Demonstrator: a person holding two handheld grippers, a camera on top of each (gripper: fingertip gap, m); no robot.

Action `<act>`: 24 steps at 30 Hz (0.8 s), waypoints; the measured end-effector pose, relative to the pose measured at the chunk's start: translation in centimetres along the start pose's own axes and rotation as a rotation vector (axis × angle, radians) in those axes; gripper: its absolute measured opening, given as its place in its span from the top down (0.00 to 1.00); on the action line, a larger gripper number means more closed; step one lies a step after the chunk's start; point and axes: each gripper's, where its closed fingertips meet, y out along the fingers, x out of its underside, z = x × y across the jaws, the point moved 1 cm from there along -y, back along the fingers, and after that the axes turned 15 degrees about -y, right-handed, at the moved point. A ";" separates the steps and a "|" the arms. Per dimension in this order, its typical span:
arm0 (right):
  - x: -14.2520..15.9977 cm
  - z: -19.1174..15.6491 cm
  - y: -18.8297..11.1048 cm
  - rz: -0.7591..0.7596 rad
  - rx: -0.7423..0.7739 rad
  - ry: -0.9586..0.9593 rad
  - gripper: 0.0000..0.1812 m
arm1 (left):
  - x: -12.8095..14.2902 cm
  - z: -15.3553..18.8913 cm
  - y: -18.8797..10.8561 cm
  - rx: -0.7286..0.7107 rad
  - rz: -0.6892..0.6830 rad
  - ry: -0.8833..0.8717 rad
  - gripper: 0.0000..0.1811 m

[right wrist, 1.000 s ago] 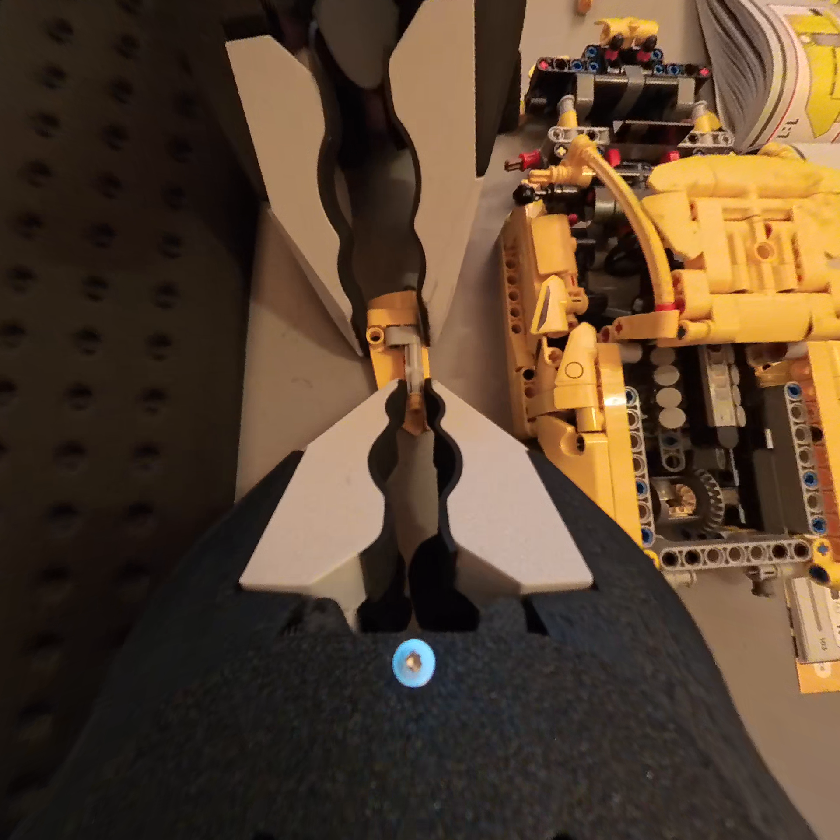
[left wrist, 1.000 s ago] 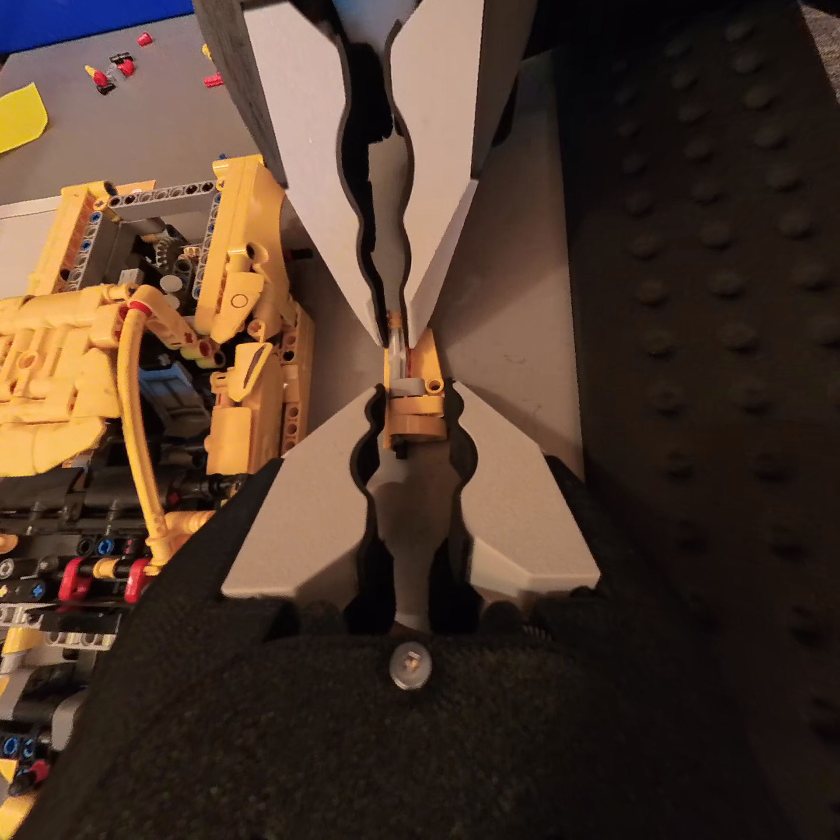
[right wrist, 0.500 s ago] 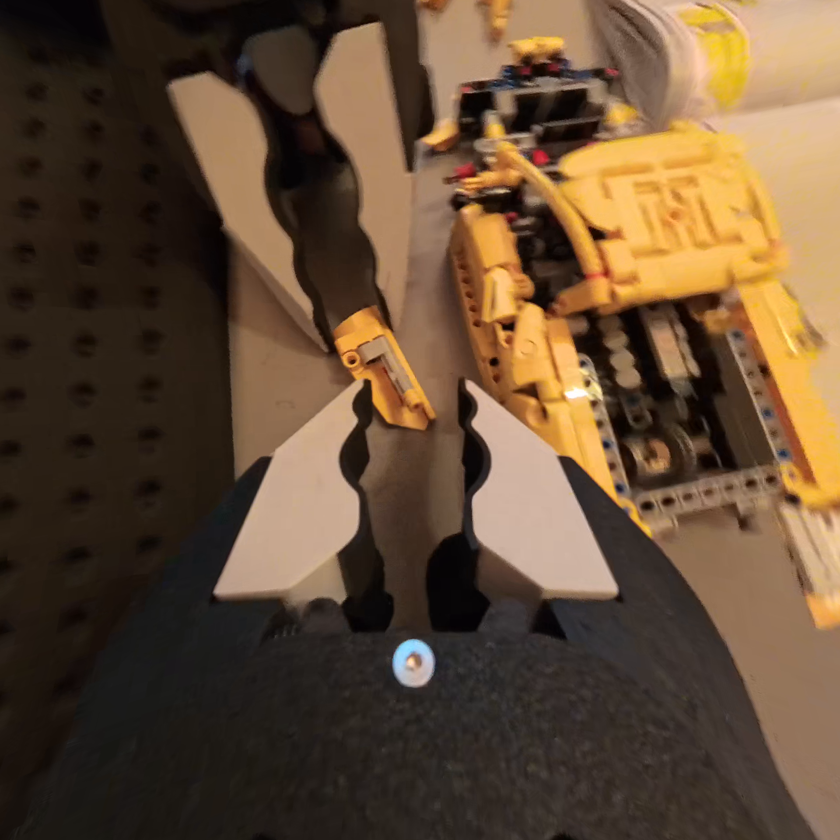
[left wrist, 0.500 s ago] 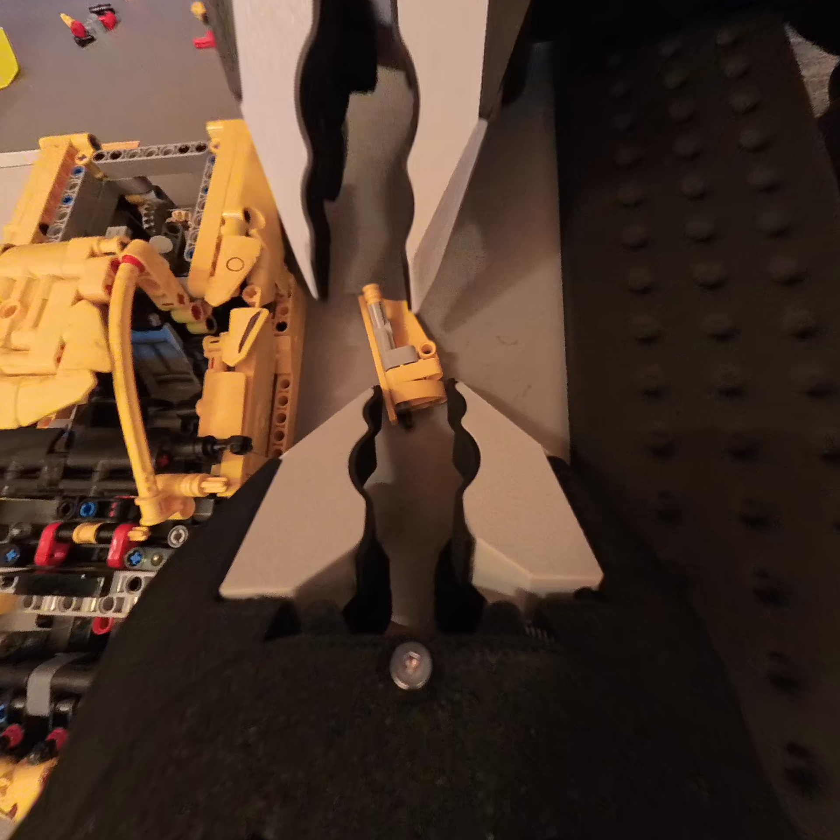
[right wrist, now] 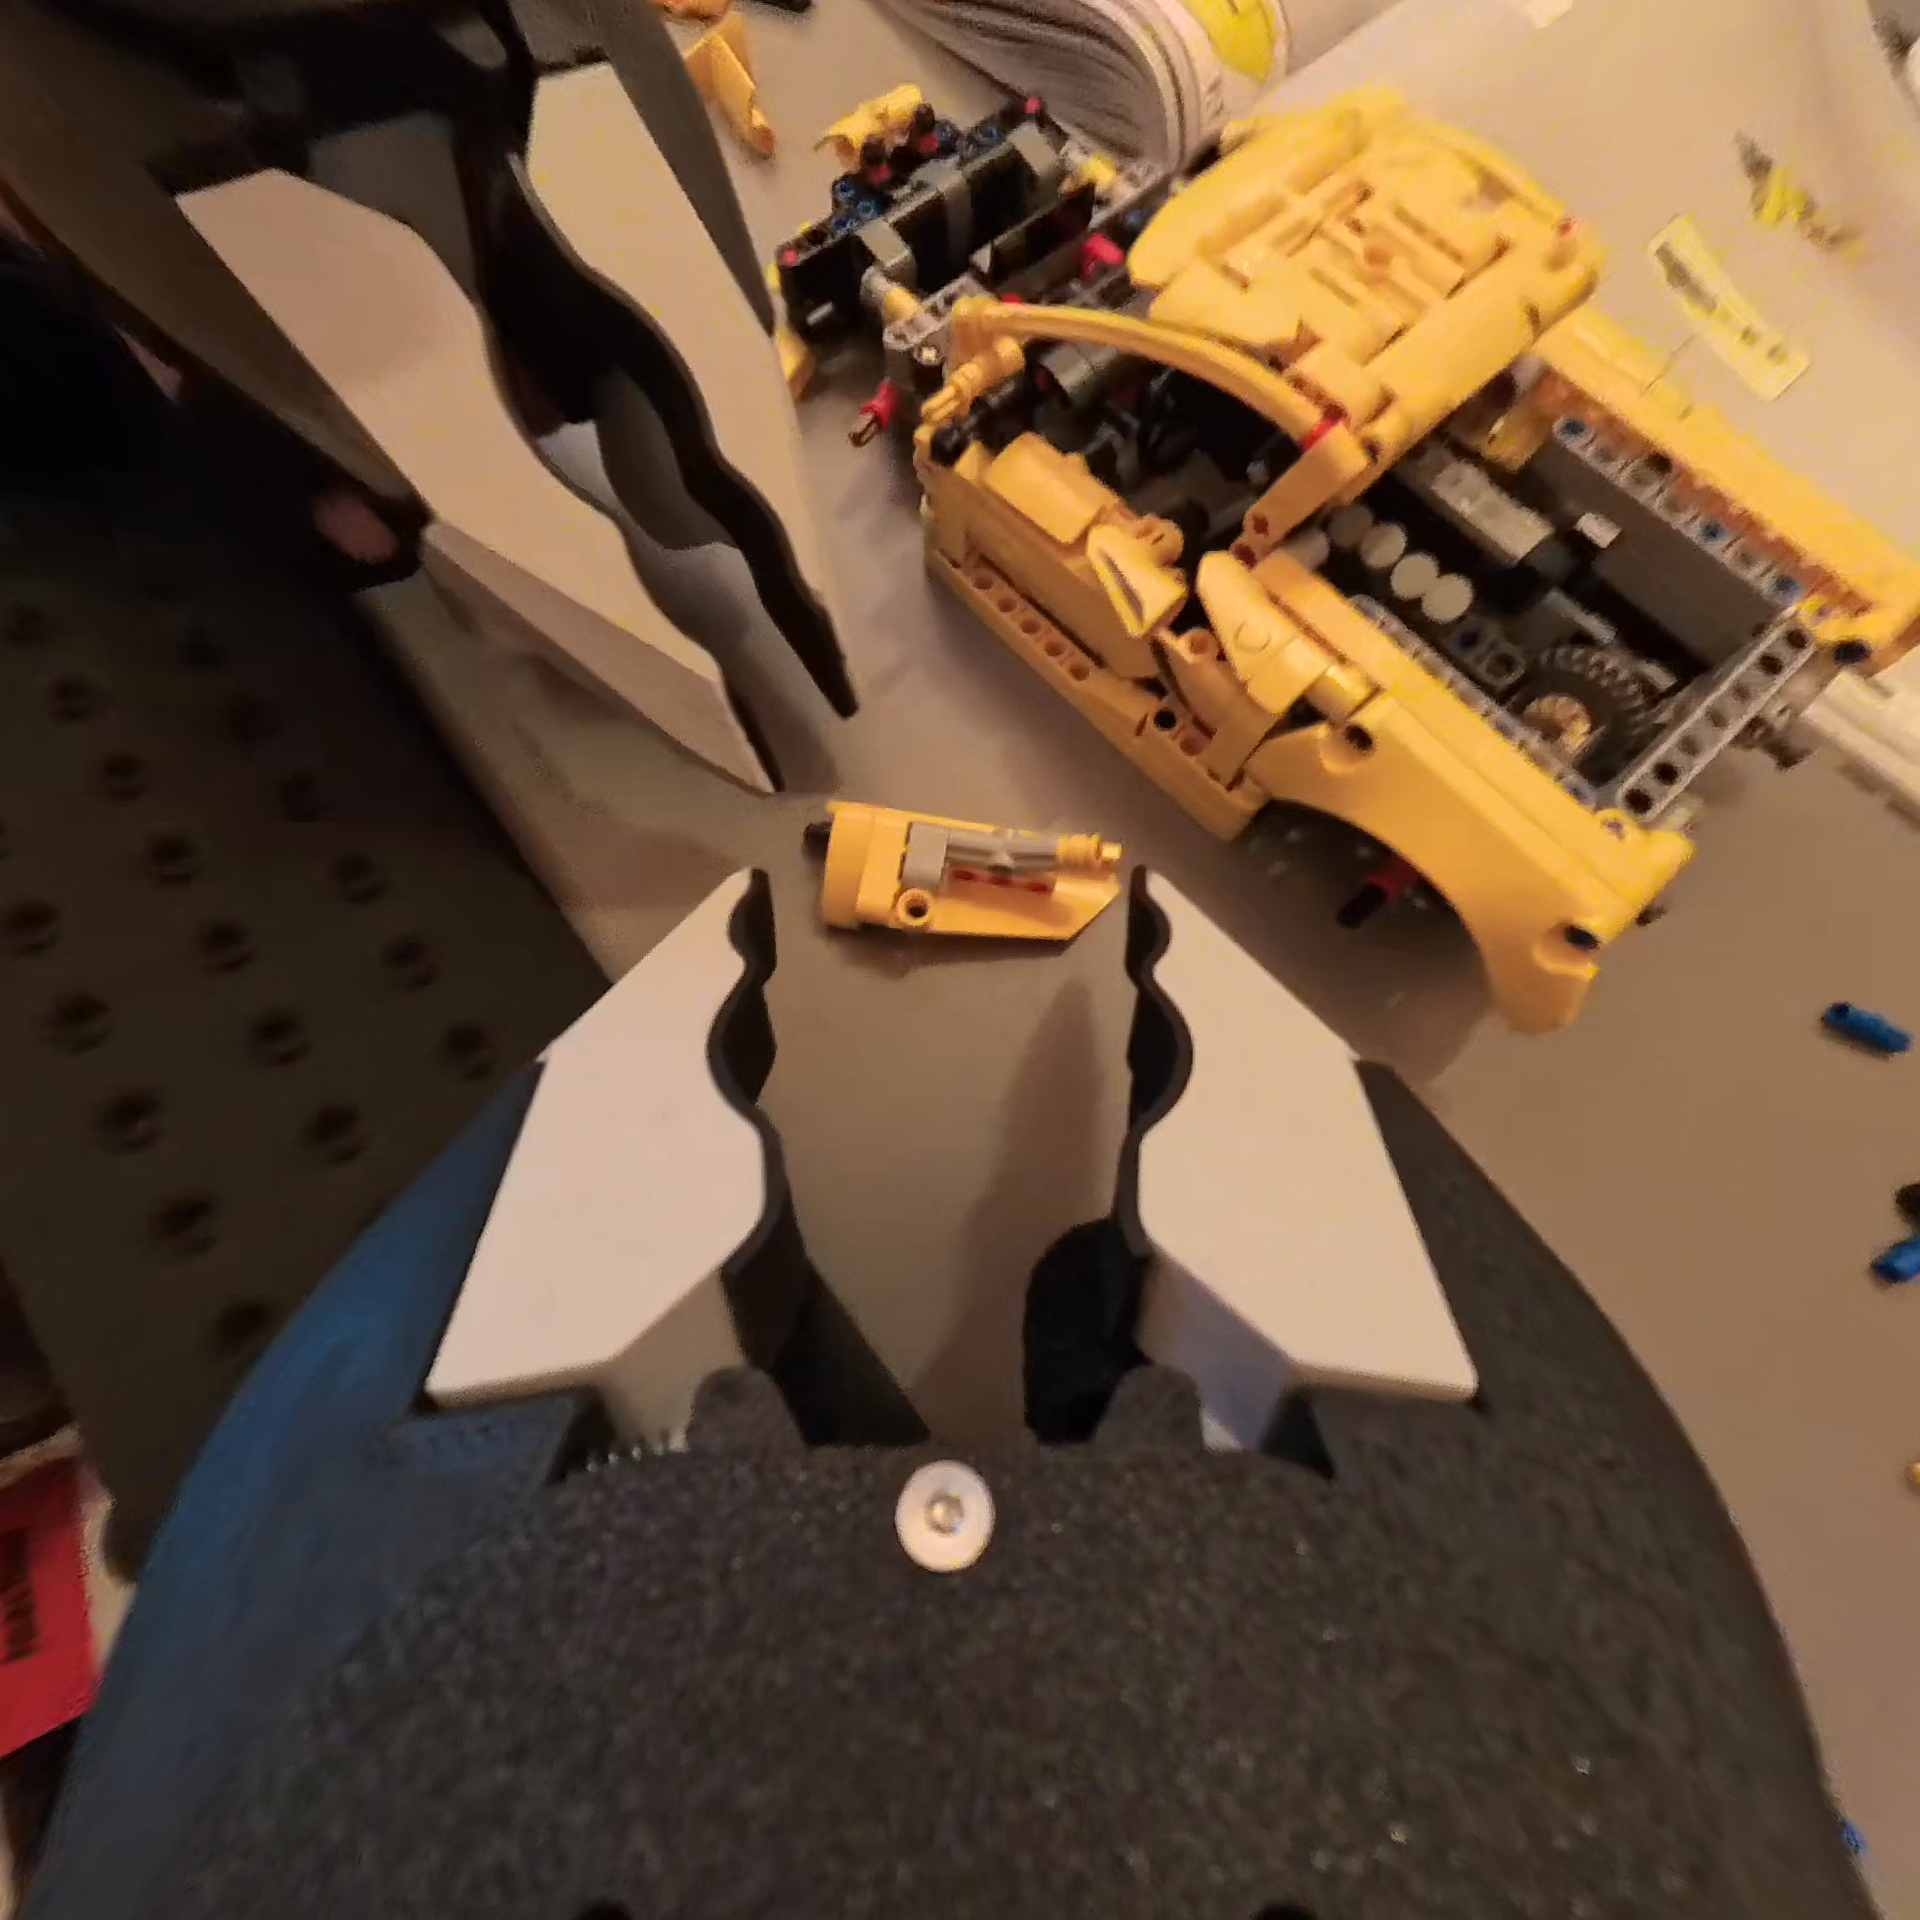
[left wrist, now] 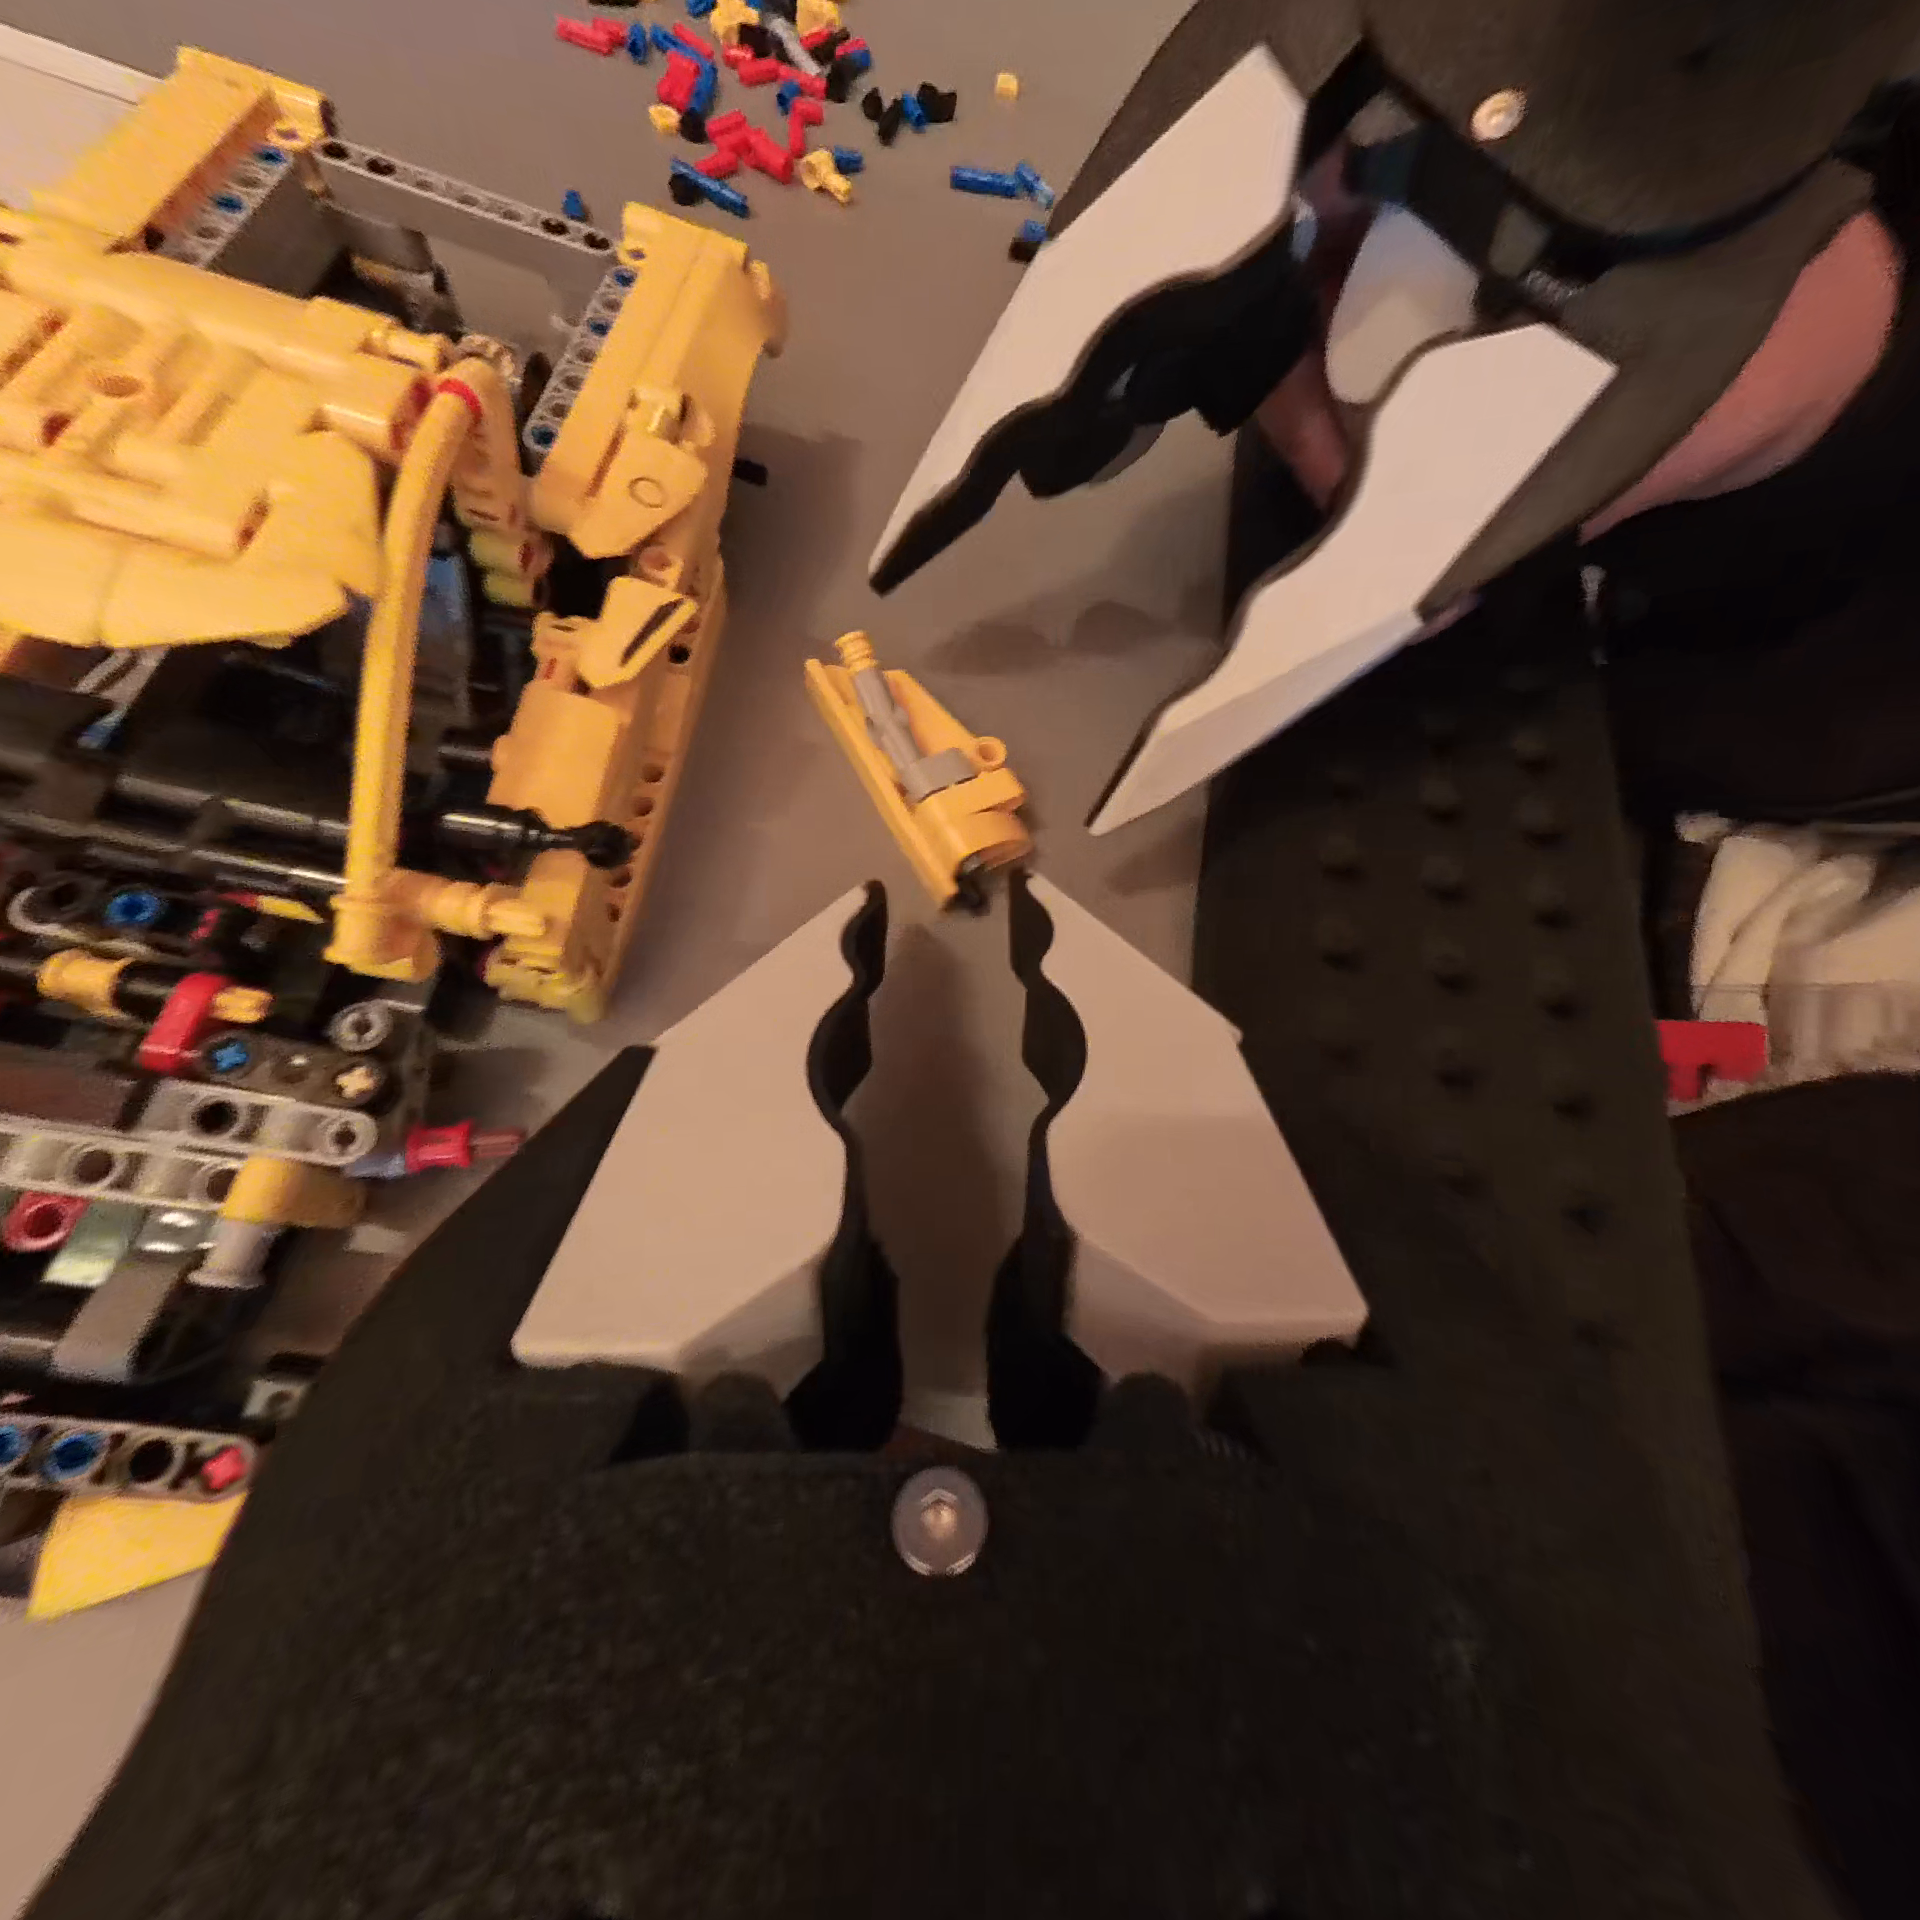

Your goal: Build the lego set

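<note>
A small yellow sub-assembly with a grey axle (left wrist: 920, 769) lies loose on the grey table, just beyond my left gripper (left wrist: 948, 885), which is open and empty. In the right wrist view the same piece (right wrist: 966, 883) lies between the tips of my right gripper (right wrist: 945, 881), also open and empty. The other gripper faces in from the far side in each view, open. The big yellow Lego vehicle (left wrist: 312, 416) stands left of the piece; in the right wrist view the vehicle (right wrist: 1351, 623) is to the right.
A black studded mat (left wrist: 1434, 1039) runs along the table edge beside the piece. Loose red, blue and black pins (left wrist: 769, 104) lie beyond the vehicle. An instruction booklet (right wrist: 1091, 62) is at the back, and blue pins (right wrist: 1865, 1029) lie at the right.
Both grippers were shut on the small yellow piece a second ago. The right opened first, then the left; both drew back and the piece now lies on the table.
</note>
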 end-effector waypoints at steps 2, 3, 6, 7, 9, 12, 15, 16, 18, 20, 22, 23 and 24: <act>-0.6 0.1 0.4 0.021 0.010 -0.019 0.62 | 0.1 -0.6 0.6 -0.016 -0.024 -0.008 0.89; -0.6 0.0 0.7 0.008 0.001 -0.010 0.60 | 0.1 -0.6 1.0 -0.010 -0.043 -0.010 0.91; 0.0 -0.1 1.4 -0.045 -0.027 -0.004 0.57 | -0.1 -0.3 1.9 -0.008 -0.058 0.003 1.00; 0.2 0.0 1.4 -0.056 -0.023 -0.012 0.59 | -0.1 -0.1 2.0 -0.003 -0.059 0.005 1.00; 0.5 0.3 1.4 -0.058 -0.011 -0.062 0.64 | 0.0 0.1 2.1 -0.002 -0.063 0.010 1.00; 0.3 0.3 1.3 -0.043 -0.029 -0.078 0.64 | 0.1 0.1 1.8 0.011 -0.069 -0.010 1.00; -0.1 0.5 1.4 -0.024 -0.025 -0.058 0.62 | -0.9 0.0 1.3 0.033 -0.039 -0.056 1.00; -0.1 0.6 1.5 -0.032 -0.024 -0.049 0.63 | -1.1 -0.3 1.2 0.028 -0.038 -0.074 1.00; 0.3 0.4 1.8 -0.062 -0.039 -0.052 0.66 | -1.2 -0.8 1.6 0.020 -0.051 -0.100 1.00; 0.4 0.3 2.0 -0.071 -0.035 -0.066 0.67 | -0.4 -0.9 2.4 0.014 -0.098 -0.110 1.00; 0.4 0.2 2.0 -0.070 -0.032 -0.077 0.67 | -0.2 -0.9 2.7 0.003 -0.107 -0.106 1.00; 0.4 0.2 2.0 -0.069 -0.034 -0.081 0.67 | -0.2 -0.9 2.7 -0.005 -0.106 -0.097 1.00; 0.4 0.2 2.0 -0.070 -0.034 -0.085 0.67 | -0.2 -0.9 2.7 -0.008 -0.103 -0.096 1.00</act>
